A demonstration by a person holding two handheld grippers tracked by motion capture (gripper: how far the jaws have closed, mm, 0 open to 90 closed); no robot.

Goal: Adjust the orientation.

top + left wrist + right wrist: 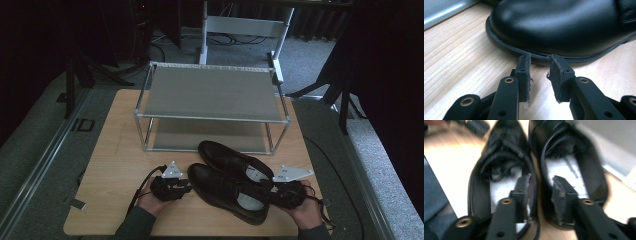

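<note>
— Where are the shoes sitting?

— Both black shoes (pixel 227 182) are lying side by side on the table (pixel 115 165), just in front of the rack (pixel 210 95).

— How are they going to handle?

— Smooth, slippery leather, I'm guessing; stiff at the heel collar, so I'm taking them there.

— And your jaws?

— My right gripper (pixel 541 180) is reaching level from the heel end, partly open, straddling the two adjoining collars, gripping nothing. My left gripper (pixel 539 58) is lying low, partly open and empty, tips at the near shoe's toe welt.

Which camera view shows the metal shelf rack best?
The high view: the metal shelf rack stands whole behind the two black shoes, both tiers visible. The left gripper view catches a grey strip at its top left, probably the rack's edge; the right gripper view gives a blurred grey patch at its upper right.
</note>
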